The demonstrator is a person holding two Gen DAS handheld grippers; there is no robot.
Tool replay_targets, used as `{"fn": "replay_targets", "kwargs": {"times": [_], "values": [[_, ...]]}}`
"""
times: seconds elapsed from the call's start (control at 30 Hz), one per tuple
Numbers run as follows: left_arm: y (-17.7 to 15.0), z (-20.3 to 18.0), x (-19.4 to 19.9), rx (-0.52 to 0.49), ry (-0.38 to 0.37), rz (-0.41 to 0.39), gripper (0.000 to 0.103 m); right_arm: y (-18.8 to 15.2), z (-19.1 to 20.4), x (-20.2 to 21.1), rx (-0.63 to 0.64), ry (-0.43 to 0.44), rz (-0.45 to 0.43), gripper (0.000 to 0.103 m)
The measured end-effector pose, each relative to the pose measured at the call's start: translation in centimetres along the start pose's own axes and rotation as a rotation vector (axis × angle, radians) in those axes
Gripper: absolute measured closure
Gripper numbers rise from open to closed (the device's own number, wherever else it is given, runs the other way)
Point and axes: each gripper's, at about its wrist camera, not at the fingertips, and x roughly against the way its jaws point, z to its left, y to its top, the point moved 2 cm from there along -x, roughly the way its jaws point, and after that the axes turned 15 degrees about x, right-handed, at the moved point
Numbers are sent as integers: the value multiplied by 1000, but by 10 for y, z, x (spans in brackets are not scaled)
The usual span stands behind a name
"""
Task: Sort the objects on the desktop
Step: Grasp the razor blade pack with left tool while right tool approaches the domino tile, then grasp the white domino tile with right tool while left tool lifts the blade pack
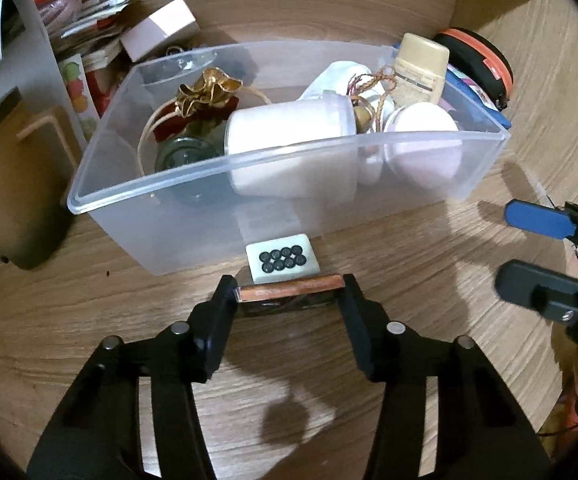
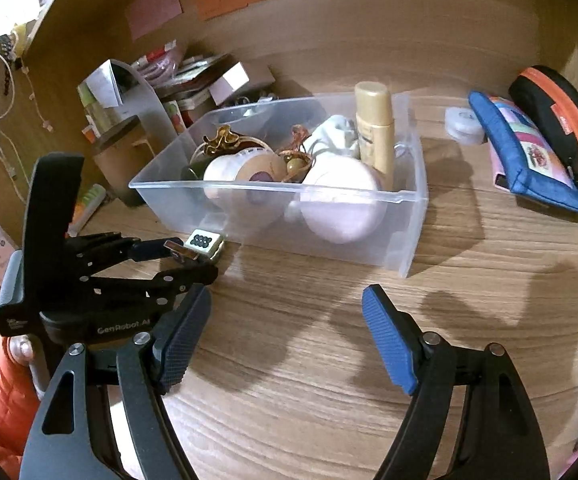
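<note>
My left gripper (image 1: 289, 290) is shut on a small flat copper-edged object (image 1: 289, 285) low over the wooden desk; its fingertips press on both ends. Just beyond it a white mahjong tile (image 1: 283, 263) with dark dots lies against the front wall of a clear plastic bin (image 1: 177, 216). In the right wrist view the left gripper (image 2: 187, 258) shows side-on beside the tile (image 2: 205, 242). The bin (image 2: 405, 232) holds a white jar (image 1: 289, 132), a gold-capped bottle (image 2: 375, 128), a gold-and-red pouch (image 1: 209, 92) and a pink round container (image 2: 343, 204). My right gripper (image 2: 289, 332) hangs open over bare desk, nothing between its blue pads.
A blue pouch (image 2: 529, 160), a black-and-orange zip case (image 2: 557, 120) and a small white round item (image 2: 463, 124) lie right of the bin. Boxes and papers (image 2: 193, 80) are piled at the back left. An orange sleeve (image 2: 5, 392) is at the lower left.
</note>
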Motion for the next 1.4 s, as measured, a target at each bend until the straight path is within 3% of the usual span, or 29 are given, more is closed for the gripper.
{"fn": "replay_targets", "kwargs": {"times": [0.17,0.33,0.4,0.53,0.83,0.9,1.0,1.07,1.4], "values": [[-2,7,6,-4,-27,-8,55,3,7,-12,7,-6,28,28],[0,30,28,5,-27,-68,55,10,20,-25,35,-20,51,28],[-1,45,36,29,-19,-85,55,15,28,-33,50,-16,63,32],[-1,74,47,74,12,-118,55,25,48,-58,83,11,106,48],[-10,89,58,91,-56,-130,55,40,79,-94,107,-39,160,50],[-11,88,59,83,-67,-135,55,42,83,-101,109,-62,175,56],[-12,88,62,82,-82,-142,55,44,88,-104,127,-122,177,60],[-12,89,63,85,-90,-142,55,45,89,-103,126,-128,170,69],[-8,81,66,89,-80,-148,55,36,80,-71,98,-43,137,71]]}}
